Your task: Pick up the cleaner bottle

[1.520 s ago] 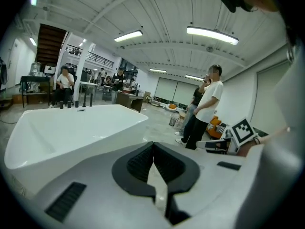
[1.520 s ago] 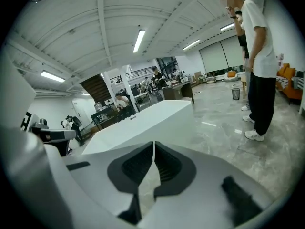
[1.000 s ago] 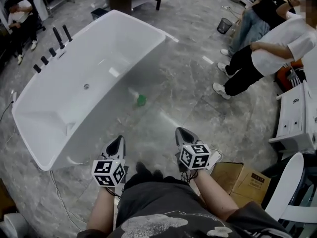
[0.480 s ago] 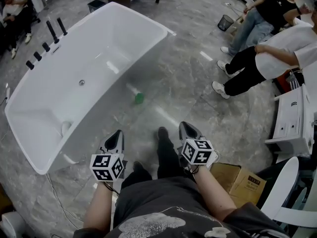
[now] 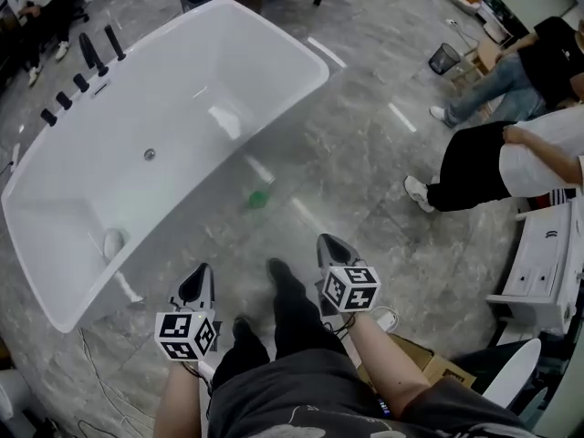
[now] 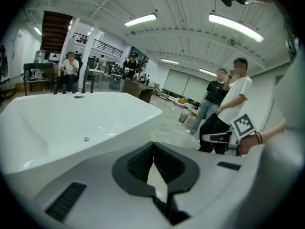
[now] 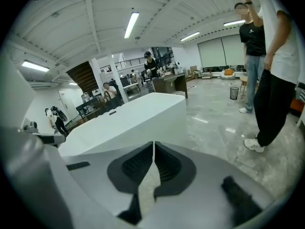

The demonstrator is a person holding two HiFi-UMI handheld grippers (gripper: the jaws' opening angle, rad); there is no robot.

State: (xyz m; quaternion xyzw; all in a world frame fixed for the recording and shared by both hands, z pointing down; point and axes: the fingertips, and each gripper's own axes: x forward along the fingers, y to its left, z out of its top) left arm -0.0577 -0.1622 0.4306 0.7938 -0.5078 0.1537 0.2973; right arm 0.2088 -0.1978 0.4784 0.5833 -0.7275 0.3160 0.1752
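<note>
The cleaner bottle [image 5: 256, 195], clear with a green cap, lies on the grey floor beside the white bathtub [image 5: 306, 88]; it is blurred. My left gripper [image 5: 201, 272] hangs low at the left, shut with nothing in it, well short of the bottle. My right gripper [image 5: 326, 242] is shut and empty too, to the right of the bottle and nearer me. In the left gripper view the jaws [image 6: 153, 144] meet in front of the tub; the right gripper view shows its jaws [image 7: 153, 144] closed as well. Neither gripper view shows the bottle.
My own legs and dark shoes [image 5: 281, 281] stand between the grippers. People [image 5: 511, 158] stand and sit at the right, near a black waste basket [image 5: 444, 58]. A white cabinet [image 5: 547, 263] and a cardboard box [image 5: 429, 368] are at the lower right. Black taps [image 5: 91, 53] line the tub's far edge.
The view has moved forward toward the tub and bottle. Both grippers sit lower in the frame than before, still shut. One leg has stepped forward between them.
</note>
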